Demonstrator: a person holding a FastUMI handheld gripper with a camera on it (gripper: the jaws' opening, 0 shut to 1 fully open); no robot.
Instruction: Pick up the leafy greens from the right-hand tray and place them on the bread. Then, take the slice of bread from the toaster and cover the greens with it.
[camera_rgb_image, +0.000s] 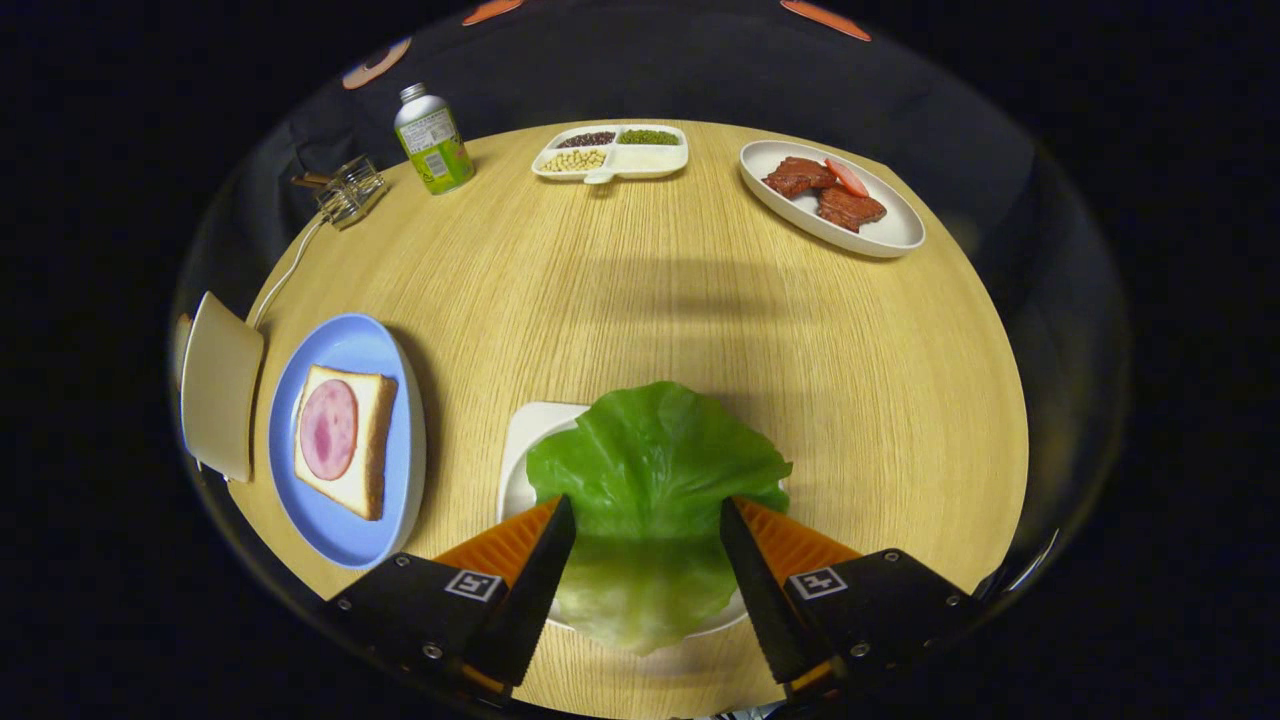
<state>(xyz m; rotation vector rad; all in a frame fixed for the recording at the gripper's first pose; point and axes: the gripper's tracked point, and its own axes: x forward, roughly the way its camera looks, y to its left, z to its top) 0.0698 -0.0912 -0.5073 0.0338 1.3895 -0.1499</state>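
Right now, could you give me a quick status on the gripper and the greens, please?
Gripper open, fingers straddling the lettuce leaf on its white tray. Leaf not yet gripped. Nothing between it and the bread.

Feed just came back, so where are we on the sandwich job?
Nothing is finished yet. The lettuce leaf lies on its white tray, between the open fingers of the gripper, not gripped. The bread on the blue plate carries only a ham slice. Left: grasp the leaf, lay it on the ham, then fetch the toaster slice to cover it.
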